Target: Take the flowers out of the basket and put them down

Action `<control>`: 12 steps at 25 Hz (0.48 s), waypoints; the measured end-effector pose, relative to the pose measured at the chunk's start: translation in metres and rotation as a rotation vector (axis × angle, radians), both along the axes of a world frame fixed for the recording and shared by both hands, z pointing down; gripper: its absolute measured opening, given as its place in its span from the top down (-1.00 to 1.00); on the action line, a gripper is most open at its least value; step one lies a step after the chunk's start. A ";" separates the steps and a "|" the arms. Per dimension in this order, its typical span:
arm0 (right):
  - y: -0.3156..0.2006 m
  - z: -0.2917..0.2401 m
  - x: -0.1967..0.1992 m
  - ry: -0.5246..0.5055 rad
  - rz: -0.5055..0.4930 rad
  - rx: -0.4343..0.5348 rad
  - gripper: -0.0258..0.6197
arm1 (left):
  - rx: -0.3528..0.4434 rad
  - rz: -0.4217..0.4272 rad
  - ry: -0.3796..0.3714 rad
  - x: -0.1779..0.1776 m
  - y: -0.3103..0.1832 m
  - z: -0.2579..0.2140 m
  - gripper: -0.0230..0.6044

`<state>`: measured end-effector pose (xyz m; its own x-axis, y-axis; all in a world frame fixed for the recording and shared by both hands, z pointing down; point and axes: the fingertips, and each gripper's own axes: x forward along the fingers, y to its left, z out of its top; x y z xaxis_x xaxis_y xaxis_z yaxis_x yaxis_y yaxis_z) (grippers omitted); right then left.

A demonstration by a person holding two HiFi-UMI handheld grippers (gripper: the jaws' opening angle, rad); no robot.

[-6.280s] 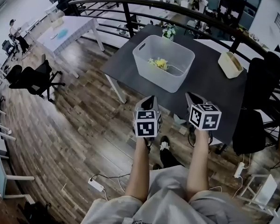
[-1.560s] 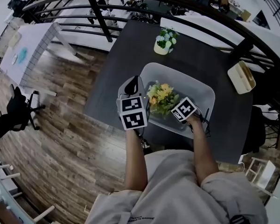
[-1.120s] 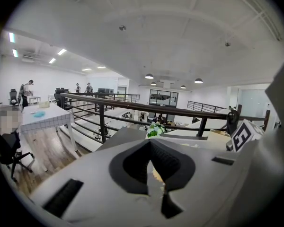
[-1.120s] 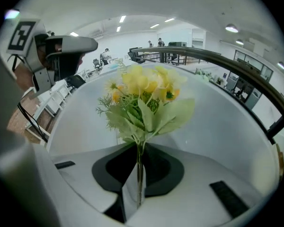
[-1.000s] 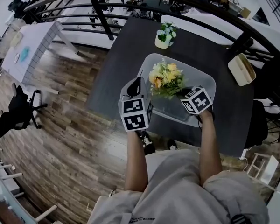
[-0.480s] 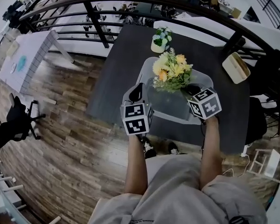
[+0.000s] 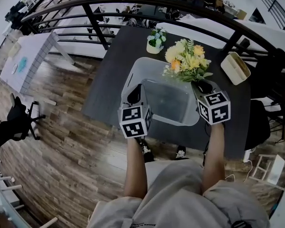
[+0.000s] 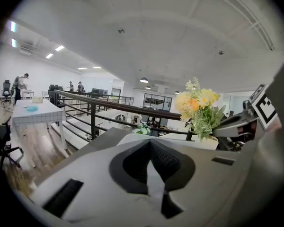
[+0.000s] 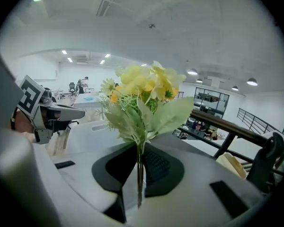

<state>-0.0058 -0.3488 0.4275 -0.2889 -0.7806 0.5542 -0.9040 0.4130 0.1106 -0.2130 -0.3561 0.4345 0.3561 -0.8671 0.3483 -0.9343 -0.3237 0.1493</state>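
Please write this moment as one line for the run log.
right tool: shut on flowers stem, held clear of basket | left tool: shut, empty | basket: empty | flowers: not yet put down

On the table (image 7: 109, 84): basket (image 7: 166, 101) in the middle, pot (image 7: 155, 41) behind it near the far edge, box (image 7: 235, 68) off to the right. Over the basket's far right rim, flowers (image 7: 187, 61) between the right gripper's (image 7: 203, 85) jaws. Left gripper (image 7: 135, 95) at the basket's near left rim
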 end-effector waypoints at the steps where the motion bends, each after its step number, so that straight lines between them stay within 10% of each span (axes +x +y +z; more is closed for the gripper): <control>1: 0.001 -0.001 0.006 0.000 0.006 0.011 0.72 | -0.006 -0.005 0.004 0.004 0.002 0.003 0.84; 12: 0.031 0.023 0.140 -0.036 0.037 -0.008 0.72 | 0.060 0.036 -0.057 0.147 0.035 -0.005 0.84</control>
<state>0.1338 -0.3180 0.4506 -0.2801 -0.7867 0.5501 -0.9220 0.3801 0.0742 -0.0659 -0.3212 0.4296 0.3686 -0.8738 0.3171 -0.9283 -0.3642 0.0753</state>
